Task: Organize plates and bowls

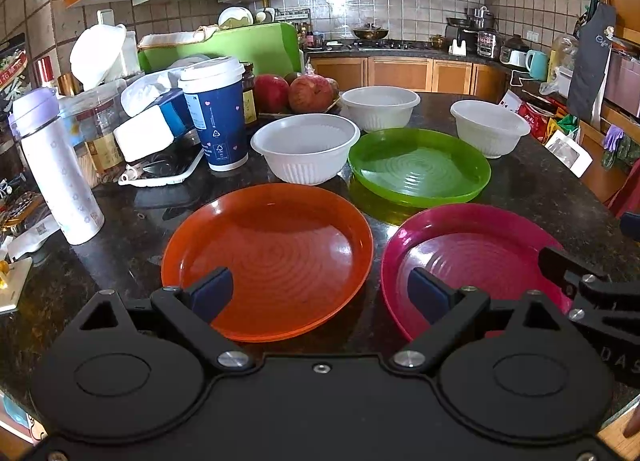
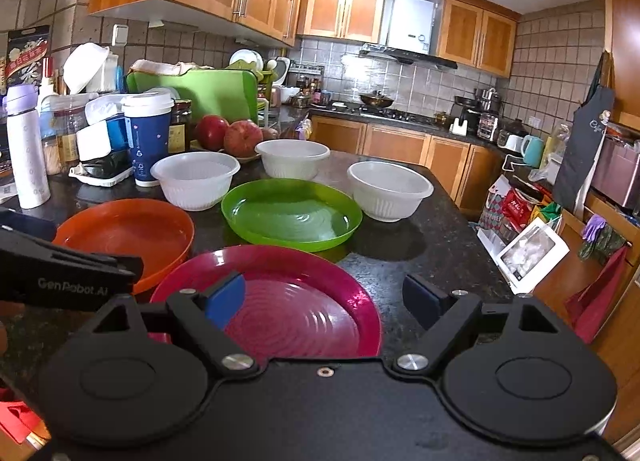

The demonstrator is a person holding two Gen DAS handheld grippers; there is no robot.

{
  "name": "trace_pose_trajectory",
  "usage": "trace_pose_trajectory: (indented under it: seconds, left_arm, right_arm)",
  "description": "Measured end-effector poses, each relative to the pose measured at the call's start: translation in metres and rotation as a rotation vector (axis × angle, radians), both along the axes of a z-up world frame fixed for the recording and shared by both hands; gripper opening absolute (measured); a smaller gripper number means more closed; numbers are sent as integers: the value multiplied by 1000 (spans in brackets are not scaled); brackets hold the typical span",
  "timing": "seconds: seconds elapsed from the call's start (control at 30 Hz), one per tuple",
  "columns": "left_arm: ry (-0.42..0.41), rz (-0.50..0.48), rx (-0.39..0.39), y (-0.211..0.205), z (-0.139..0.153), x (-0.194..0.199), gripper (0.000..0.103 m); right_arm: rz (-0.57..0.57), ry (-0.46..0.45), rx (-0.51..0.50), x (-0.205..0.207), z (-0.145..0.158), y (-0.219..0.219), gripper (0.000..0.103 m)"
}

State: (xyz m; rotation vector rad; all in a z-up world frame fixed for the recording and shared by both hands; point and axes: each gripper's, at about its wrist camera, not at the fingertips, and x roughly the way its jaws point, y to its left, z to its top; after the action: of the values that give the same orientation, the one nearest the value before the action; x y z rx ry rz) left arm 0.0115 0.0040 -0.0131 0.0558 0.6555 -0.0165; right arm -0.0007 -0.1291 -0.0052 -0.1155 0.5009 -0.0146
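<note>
While both grippers, left (image 1: 320,295) and right (image 2: 324,297), hover spread and empty at the counter's (image 2: 440,245) near edge, plates (image 1: 268,257) and bowls (image 1: 306,147) lie unstacked; slick rims risk slipping, shoving neighbours.

Glossy translucent plastic: orange plate (image 1: 267,257), with pink plate (image 1: 472,257) beside it, green plate (image 1: 419,167) behind. White bowls (image 1: 306,149) beyond look matt, ribbed plastic. Tabletop (image 1: 532,181): polished speckled stone.
</note>
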Motion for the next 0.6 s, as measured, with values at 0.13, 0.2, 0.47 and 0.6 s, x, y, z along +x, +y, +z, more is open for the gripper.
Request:
trace_pose_trajectory:
  seconds: [0.13,0.2,0.47,0.6]
  left_arm:
    - [2,2,2,0,-1,1,94]
    - [3,3,0,1,-1,1,94]
    - [5,0,7,1,-2,2,94]
    - [6,10,8,1,-2,3,94]
  right_arm:
    - [-3,-3,-7,0,0,-1,89]
    - [-2,-4,-2,0,0,-1,89]
    - [-3,-22,-19,-1,-1,1,89]
    - [-7,-23,-24,0,0,1,89]
